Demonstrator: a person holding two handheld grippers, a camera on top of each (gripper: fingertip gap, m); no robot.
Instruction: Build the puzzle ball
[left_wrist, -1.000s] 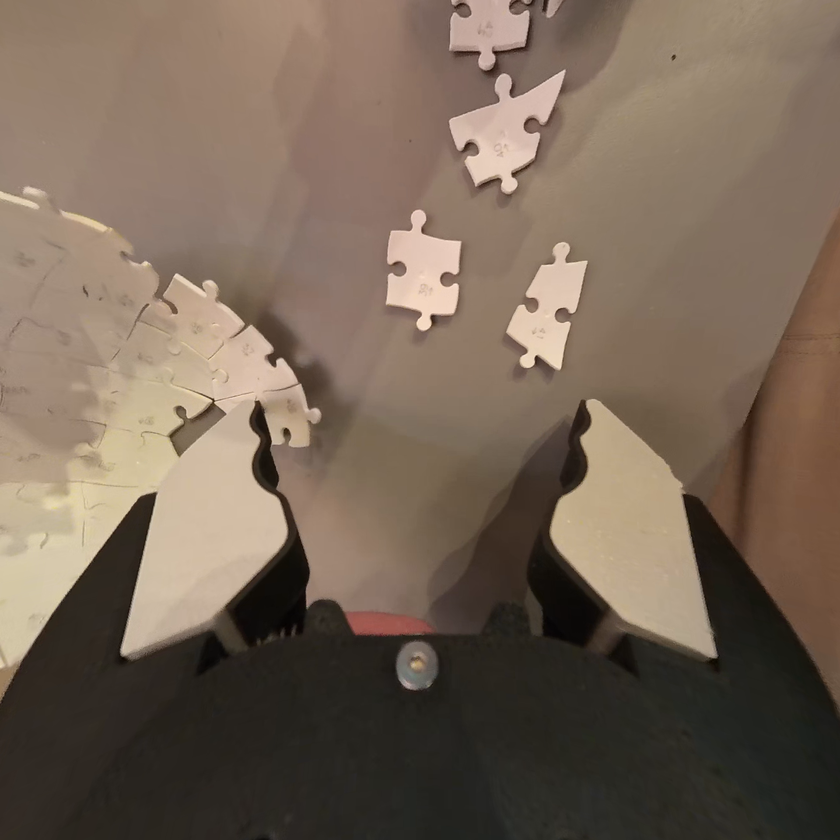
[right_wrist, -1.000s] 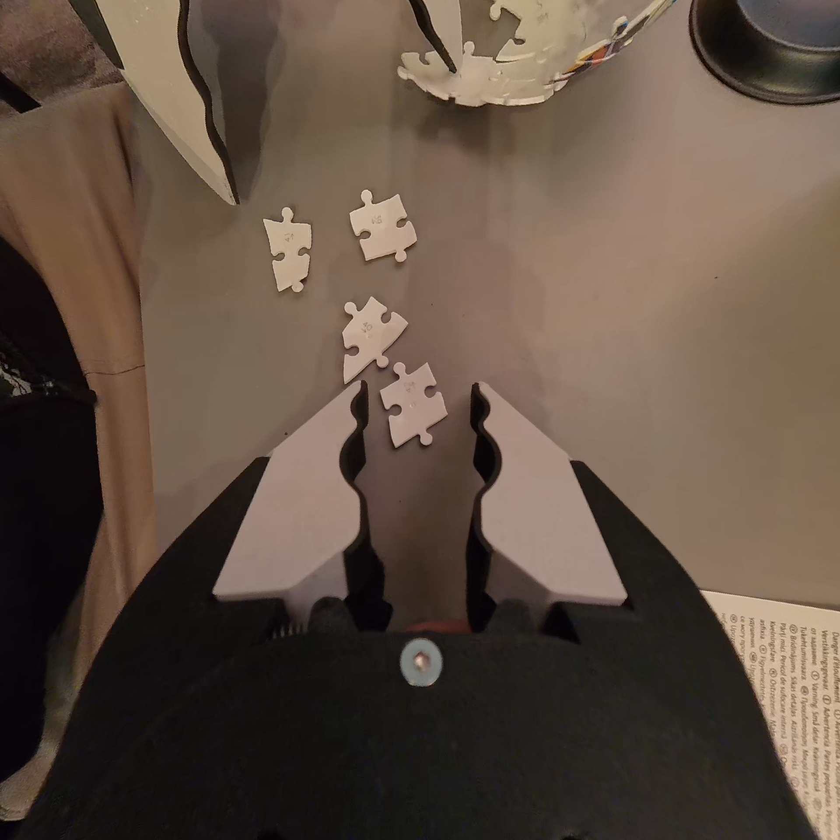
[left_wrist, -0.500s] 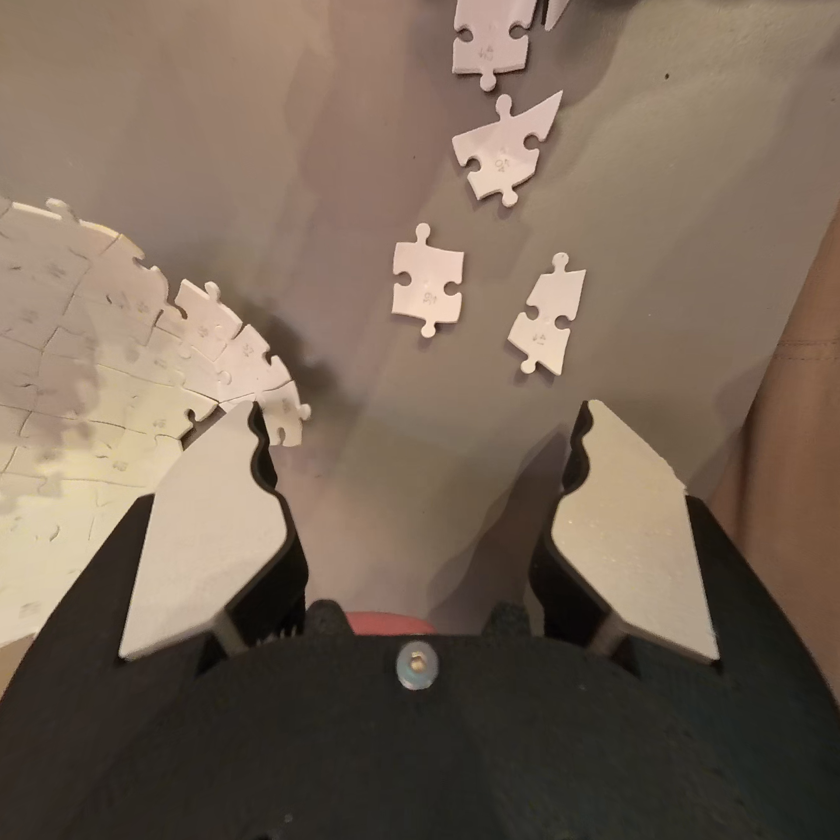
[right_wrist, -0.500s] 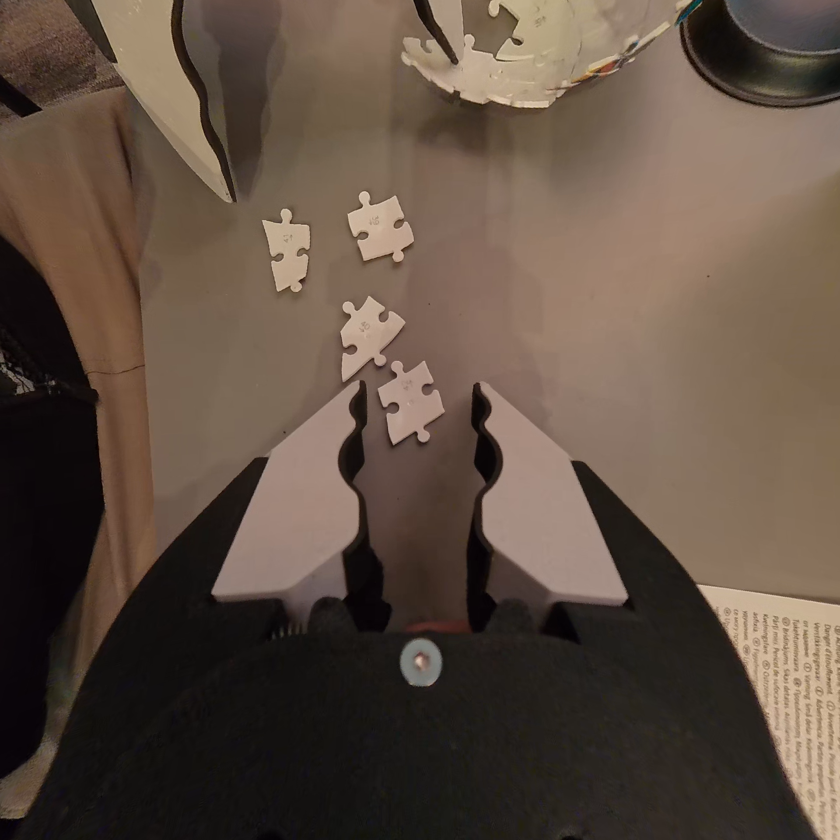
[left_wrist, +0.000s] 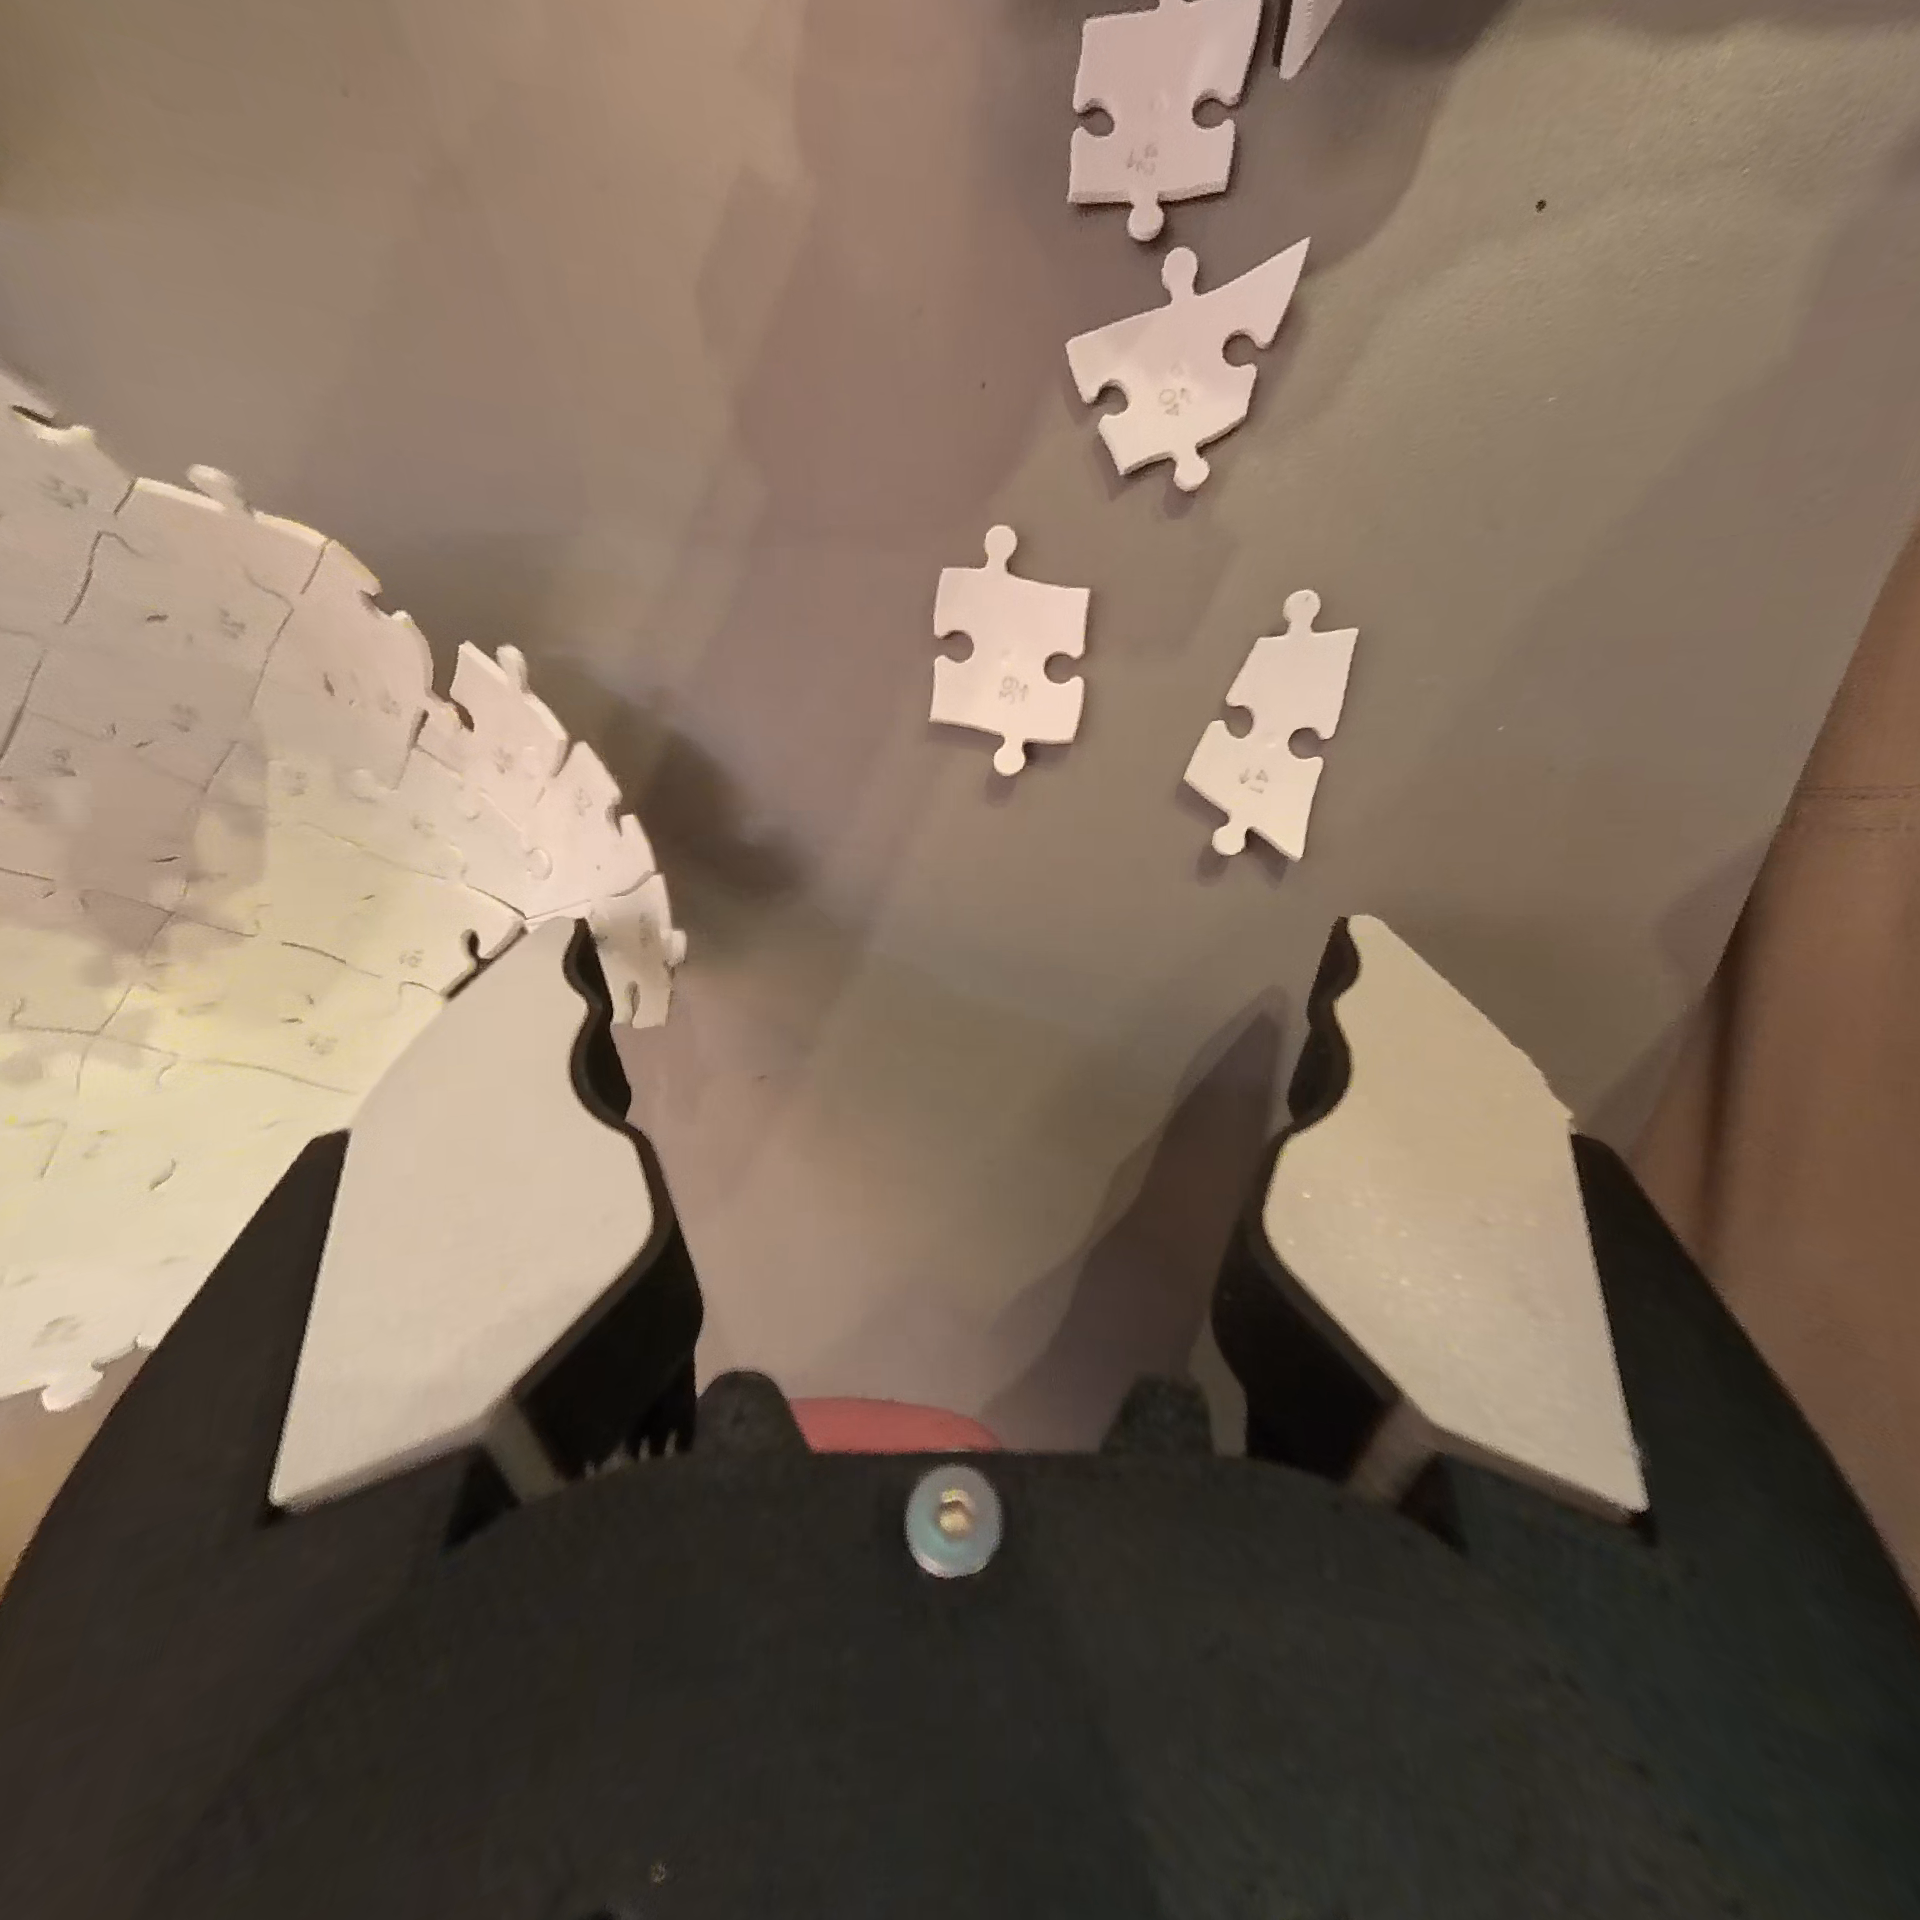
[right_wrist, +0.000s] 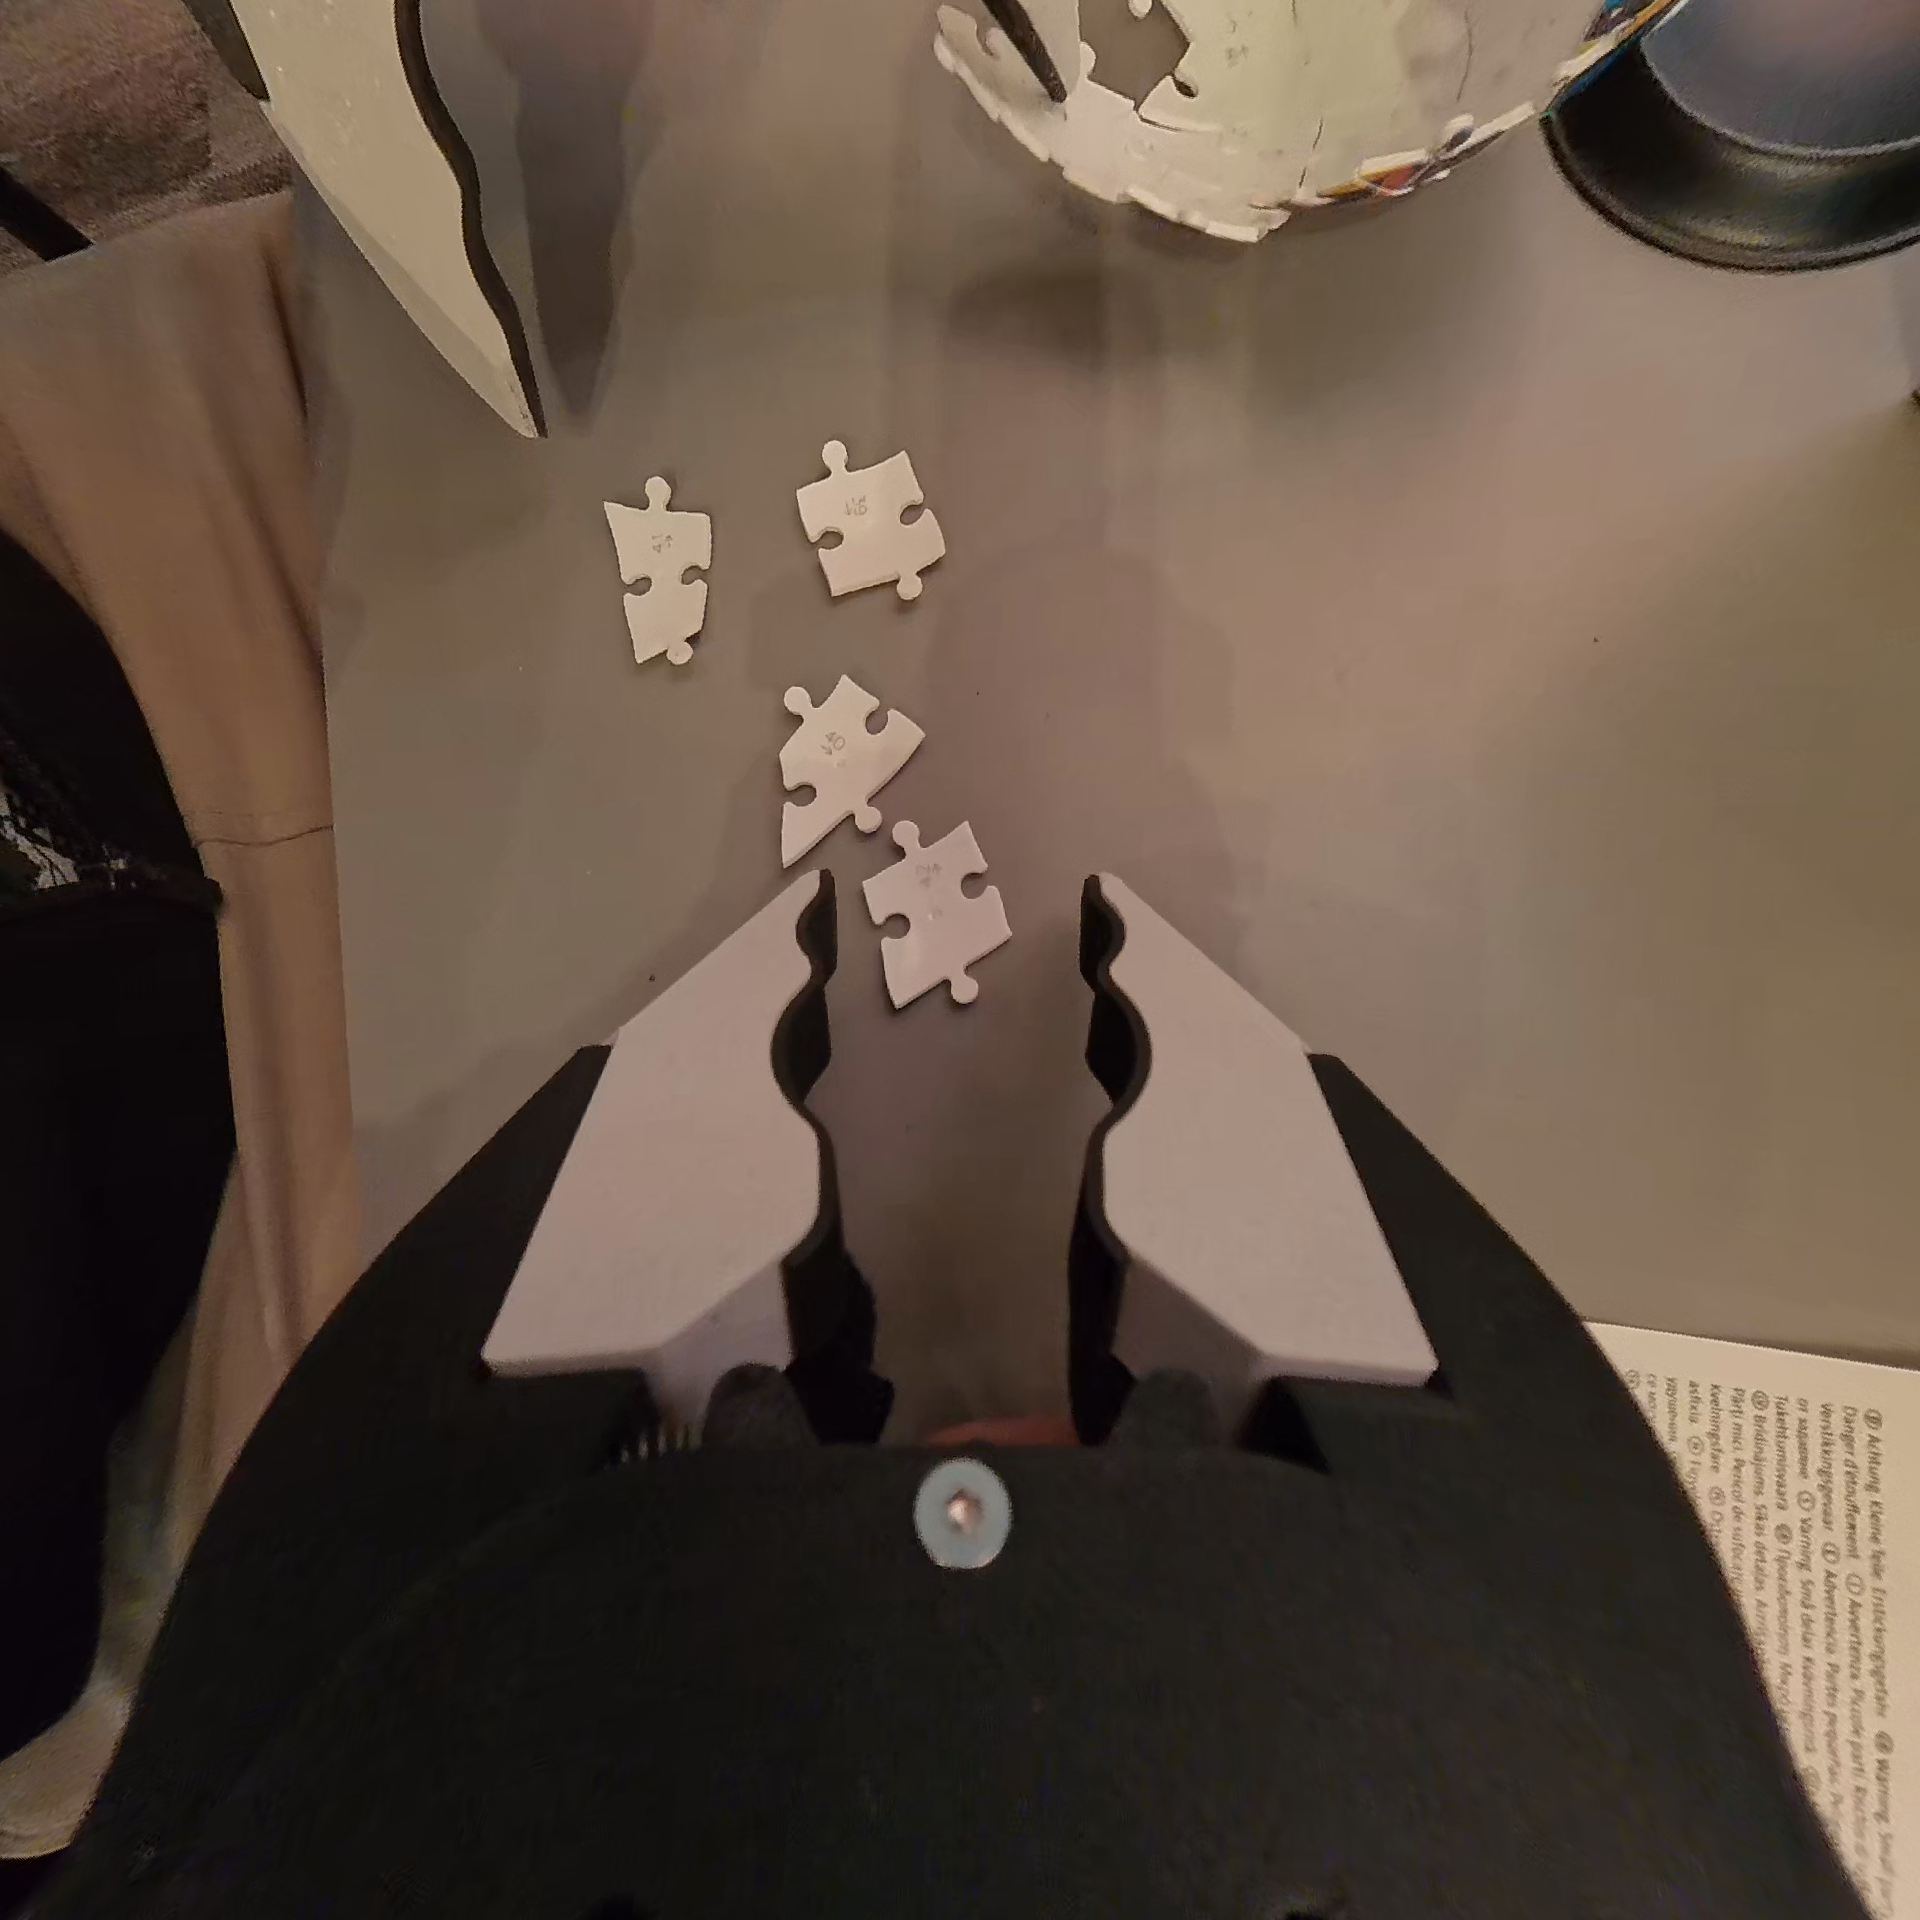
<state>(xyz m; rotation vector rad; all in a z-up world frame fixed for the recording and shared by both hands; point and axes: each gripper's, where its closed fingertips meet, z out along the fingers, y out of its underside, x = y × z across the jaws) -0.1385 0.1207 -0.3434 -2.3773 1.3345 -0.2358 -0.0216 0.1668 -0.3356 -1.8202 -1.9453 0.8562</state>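
The partly built puzzle ball (left_wrist: 208, 831) is a white shell at the left of the left wrist view, and its jagged rim reaches my left finger. My left gripper (left_wrist: 961, 935) is wide open and empty over the grey table. Several loose white pieces lie ahead of it, the nearest two (left_wrist: 1013, 665) (left_wrist: 1273, 727) side by side. My right gripper (right_wrist: 958, 883) is open, and one piece (right_wrist: 935, 914) lies on the table between its fingertips, untouched. Another piece (right_wrist: 842, 764) lies just beyond. The ball (right_wrist: 1247, 104) shows at the top of the right wrist view.
A finger of the left gripper (right_wrist: 416, 208) hangs at the top left of the right wrist view. A black round object (right_wrist: 1745, 177) stands behind the ball. A printed sheet (right_wrist: 1787, 1558) lies at the lower right. Beige cloth (right_wrist: 208, 623) covers the table's left edge. There is about 15 centimetres between the tips of the two grippers.
The ball shell has turned a little against my left finger. Both grippers and the loose pieces have barely moved.
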